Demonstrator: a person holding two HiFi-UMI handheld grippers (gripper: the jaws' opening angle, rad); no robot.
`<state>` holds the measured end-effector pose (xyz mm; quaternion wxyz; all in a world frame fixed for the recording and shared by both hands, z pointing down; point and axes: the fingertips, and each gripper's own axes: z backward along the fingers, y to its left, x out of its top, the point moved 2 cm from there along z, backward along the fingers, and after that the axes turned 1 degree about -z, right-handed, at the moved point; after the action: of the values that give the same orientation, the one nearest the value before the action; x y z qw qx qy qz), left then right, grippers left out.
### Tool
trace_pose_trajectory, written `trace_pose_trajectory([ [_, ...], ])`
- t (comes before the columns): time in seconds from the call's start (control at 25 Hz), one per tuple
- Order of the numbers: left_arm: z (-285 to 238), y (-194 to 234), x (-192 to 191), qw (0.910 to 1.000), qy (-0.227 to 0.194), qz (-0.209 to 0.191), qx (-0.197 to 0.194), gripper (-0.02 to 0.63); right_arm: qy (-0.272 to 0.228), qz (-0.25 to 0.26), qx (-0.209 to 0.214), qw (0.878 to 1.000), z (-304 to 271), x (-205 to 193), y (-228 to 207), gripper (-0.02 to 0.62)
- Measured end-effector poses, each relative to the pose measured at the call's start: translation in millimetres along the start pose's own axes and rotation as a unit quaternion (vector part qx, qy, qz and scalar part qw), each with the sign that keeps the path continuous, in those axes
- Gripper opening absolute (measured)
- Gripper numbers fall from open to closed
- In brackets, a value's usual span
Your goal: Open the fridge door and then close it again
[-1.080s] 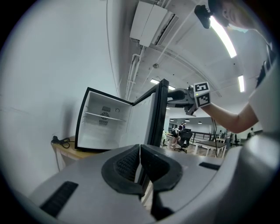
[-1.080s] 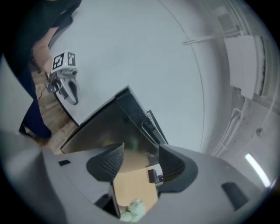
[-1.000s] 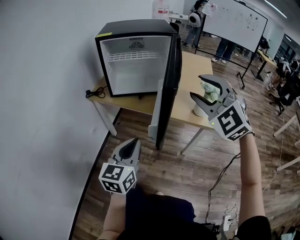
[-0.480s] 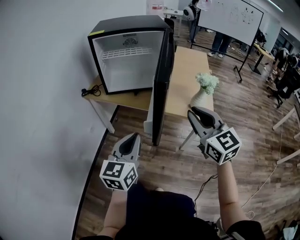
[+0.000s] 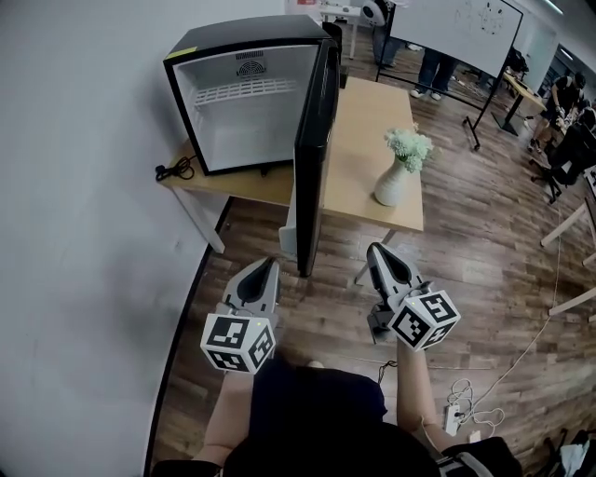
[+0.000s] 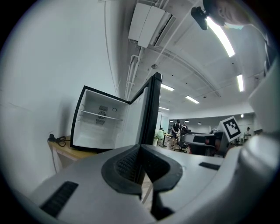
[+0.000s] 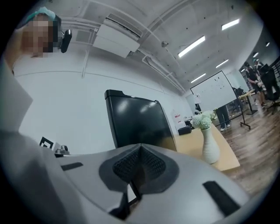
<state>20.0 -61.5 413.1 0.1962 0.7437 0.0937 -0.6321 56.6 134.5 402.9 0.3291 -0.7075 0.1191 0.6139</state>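
The fridge (image 5: pixel 244 98) is standing open on the table (image 5: pixel 368 140), ahead of both sets of fingertips, its white inside and wire shelf facing the person. The fridge door (image 5: pixel 314 154) is swung fully out, edge-on toward the grippers. Its lower corner is showing between the two pairs of fingertips, beyond them and nearer the left pair, and neither pair is touching it.

The left gripper (image 5: pixel 267 267) is pointing roughly level at the door's edge. In the left gripper view the left gripper (image 6: pixel 140 149) is showing its jaws pressed together with nothing between them, and the fridge door (image 6: pixel 149 111) is rising straight beyond the tips. The right gripper (image 5: pixel 376 250) is hanging to the right of the door. Its jaws have just been closing, and in the right gripper view the right gripper (image 7: pixel 140 148) is showing them meeting on nothing. The black outer face of the fridge door (image 7: pixel 138 122) is filling the space just past those tips.

Beyond the right fingertips and a little to their right, a white vase (image 5: pixel 391 183) of pale flowers (image 5: pixel 410 144) is standing on the table. Left of the left fingertips, a white wall (image 5: pixel 74 186) is running alongside. A black cable (image 5: pixel 174 170) is lying coiled on the table's left corner beside the fridge. Far past the right fingertips, a whiteboard (image 5: pixel 456 23) is standing on the wooden floor (image 5: pixel 484 252).
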Motion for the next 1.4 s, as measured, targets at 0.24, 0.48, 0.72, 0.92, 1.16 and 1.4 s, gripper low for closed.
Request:
trace_pose_trajectory([
  [0.24, 0.7, -4.9, -5.4, 1.0000, 0.001, 0.005, 0.001, 0.008, 0.029, 0.037, 0.022, 0.999, -14.7, -6.3, -2.9, -0.009],
  [0.48, 1.2, 5.7, 4.2, 0.9998, -0.008, 0.016, 0.011, 0.008, 0.040, 0.064, 0.046, 0.996, -47.4, 6.9, 2.3, -0.009],
  [0.72, -4.9, 29.5, 12.0, 0.9996, -0.015, 0.015, 0.019, 0.008, 0.049, 0.078, 0.062, 0.994, -86.8, 12.9, 5.8, -0.009],
  [0.92, -4.3, 45.8, 17.5, 0.9992, -0.018, 0.018, 0.030, 0.008, 0.056, 0.087, 0.085, 0.991, -107.4, 17.6, 17.5, -0.009],
  [1.16, -0.4, 62.3, 14.0, 0.9986, -0.013, 0.025, 0.044, 0.008, 0.059, 0.084, 0.101, 0.990, -116.2, 12.5, 32.5, -0.011],
  [1.4, 5.6, 75.9, 14.6, 0.9980, -0.013, 0.028, 0.055, 0.008, 0.059, 0.086, 0.105, 0.989, -123.8, 9.1, 46.6, -0.011],
])
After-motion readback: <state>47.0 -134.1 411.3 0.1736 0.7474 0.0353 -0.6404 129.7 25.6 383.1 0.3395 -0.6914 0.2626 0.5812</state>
